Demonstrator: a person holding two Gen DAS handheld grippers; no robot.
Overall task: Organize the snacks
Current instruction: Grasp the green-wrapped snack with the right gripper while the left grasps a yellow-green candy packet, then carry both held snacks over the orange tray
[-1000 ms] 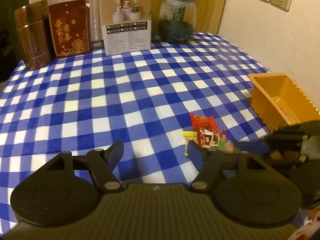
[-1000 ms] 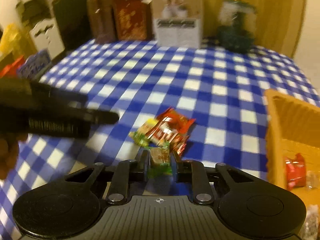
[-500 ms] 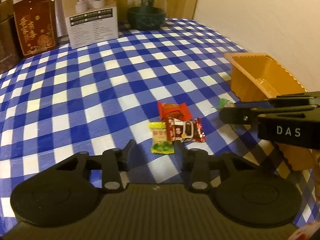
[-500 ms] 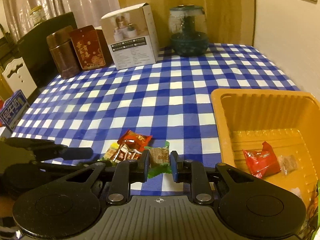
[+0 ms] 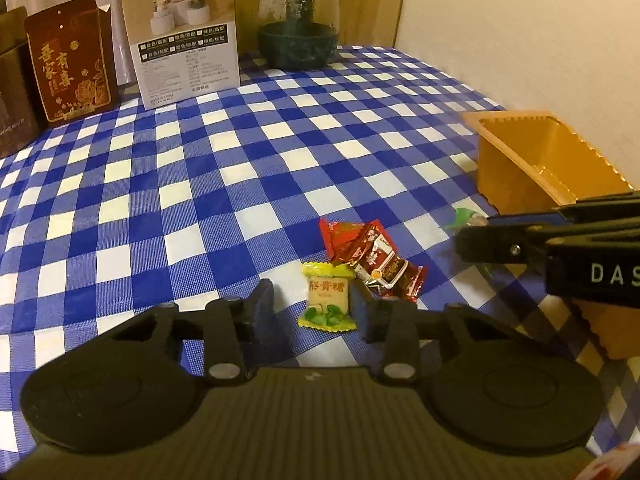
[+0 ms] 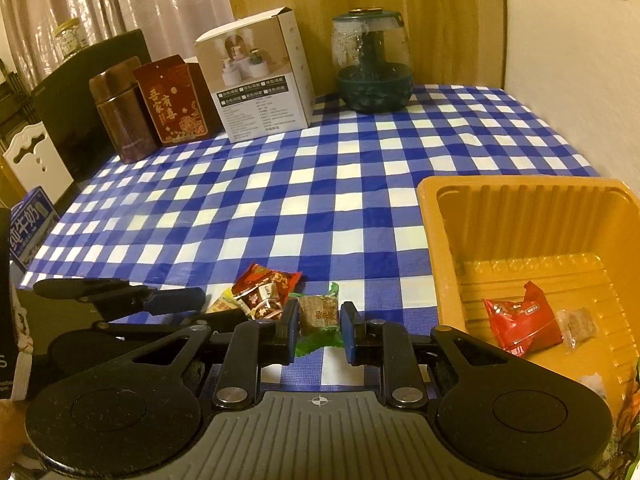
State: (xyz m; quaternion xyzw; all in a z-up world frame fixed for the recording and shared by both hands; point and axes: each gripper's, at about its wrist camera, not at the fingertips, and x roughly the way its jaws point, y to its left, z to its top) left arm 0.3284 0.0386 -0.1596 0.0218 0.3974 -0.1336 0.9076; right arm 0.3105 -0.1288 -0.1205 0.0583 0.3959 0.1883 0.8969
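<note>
My left gripper [image 5: 314,306] is open, its fingers on either side of a yellow-green candy [image 5: 326,300] lying on the checked cloth. Two red snack packets [image 5: 372,256] lie just behind the candy. My right gripper [image 6: 319,326] is shut on a green-wrapped brown candy [image 6: 318,314] and holds it just left of the orange tray [image 6: 432,248]. The tray holds a red packet [image 6: 520,322] and a small clear-wrapped sweet [image 6: 580,322]. The right gripper also shows in the left wrist view [image 5: 472,240], with the green wrapper at its tip.
At the table's far edge stand a brown tin [image 6: 122,112], a red gift box [image 6: 176,100], a white carton [image 6: 260,80] and a glass jar [image 6: 374,64]. A wall runs along the right side. A milk carton [image 6: 30,226] sits past the left edge.
My left gripper has moved forward and down so the yellow-green candy lies between its fingers. My right gripper, still holding the green-wrapped candy, has lifted and swung towards the tray.
</note>
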